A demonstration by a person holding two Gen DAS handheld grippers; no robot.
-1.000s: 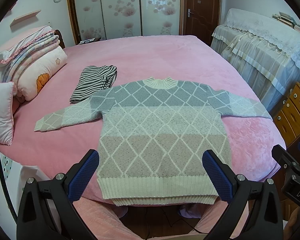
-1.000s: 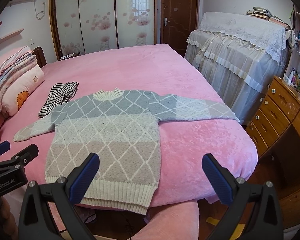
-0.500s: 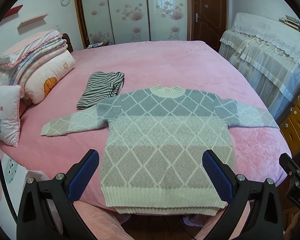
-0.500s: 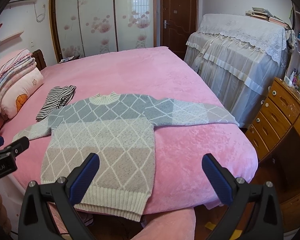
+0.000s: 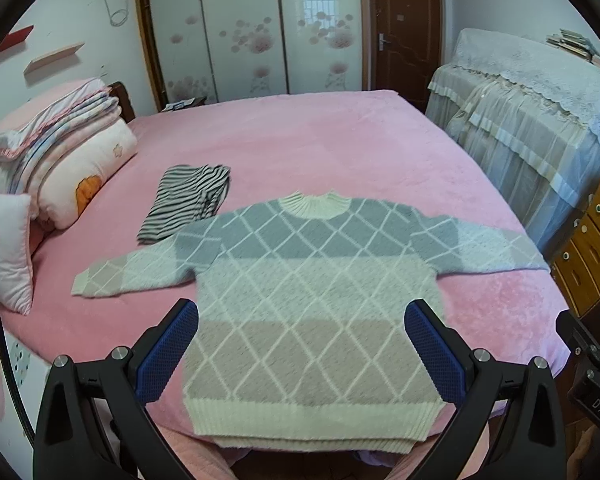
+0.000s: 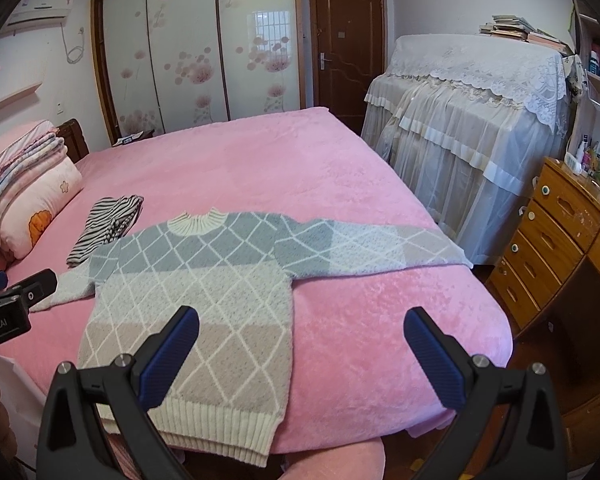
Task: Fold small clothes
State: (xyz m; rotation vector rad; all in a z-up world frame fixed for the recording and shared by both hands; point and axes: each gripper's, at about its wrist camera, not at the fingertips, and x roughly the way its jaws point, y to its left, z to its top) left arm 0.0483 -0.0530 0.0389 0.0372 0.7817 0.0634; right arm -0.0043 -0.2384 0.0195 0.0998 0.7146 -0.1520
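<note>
ribbed blue fingers (image 5: 168, 350) above knit sweater (image 5: 312, 300)

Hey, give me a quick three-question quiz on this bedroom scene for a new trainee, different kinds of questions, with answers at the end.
1. True or false: the sweater lies spread flat on the bed, both sleeves out.
2. What lies beside the sweater's sleeve near the pillows? A) striped garment B) towel C) socks
3. Fill in: both the left tongs and the right tongs are ____ and hold nothing.

Key: 1 true; 2 A, the striped garment; 3 open.
</note>
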